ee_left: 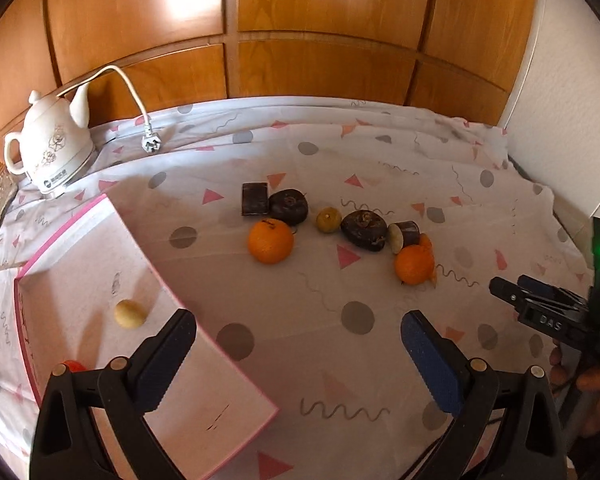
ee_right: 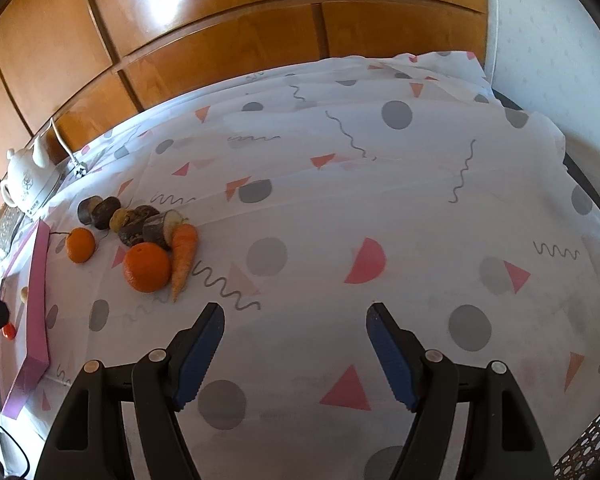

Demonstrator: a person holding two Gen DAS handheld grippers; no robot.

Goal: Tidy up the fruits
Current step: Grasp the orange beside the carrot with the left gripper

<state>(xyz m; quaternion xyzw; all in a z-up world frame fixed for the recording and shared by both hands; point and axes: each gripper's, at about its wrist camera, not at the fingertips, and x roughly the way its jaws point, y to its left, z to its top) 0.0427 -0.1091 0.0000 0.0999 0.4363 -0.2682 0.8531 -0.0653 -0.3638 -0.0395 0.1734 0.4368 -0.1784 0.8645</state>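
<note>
- Broadly, a cloth (ee_right: 380, 200) with grey dots, pink triangles and squiggles covers the whole table, with wood panels (ee_left: 320, 20) behind it.
- Next, a shallow pink-edged tray (ee_left: 216, 364) lies at the left of the cloth, its inside pale.
- Two black grippers follow. The left gripper (ee_left: 298, 360) hangs over the tray's near right edge, jaws spread wide with nothing between them. The right gripper (ee_right: 296, 354) hangs over bare cloth, jaws also apart and empty.
- A white kettle (ee_left: 50, 148) stands at the far left by the panels, its white plug (ee_left: 152, 145) lying on the cloth.
- One orange (ee_left: 271, 240) sits mid-cloth, apart from the tray; a second orange (ee_left: 414, 264) sits to its right.
- A carrot (ee_right: 184, 260) lies touching the second orange, tip toward the cameras.
- Dark lumps (ee_left: 364, 229) and dark blocks (ee_left: 254, 198) form a row just behind the oranges, with a small yellowish fruit (ee_left: 329, 220) between two lumps.
- Inside the tray rest a small pale round fruit (ee_left: 130, 313) and, nearer the cameras, a small red fruit (ee_right: 9, 330).
</note>
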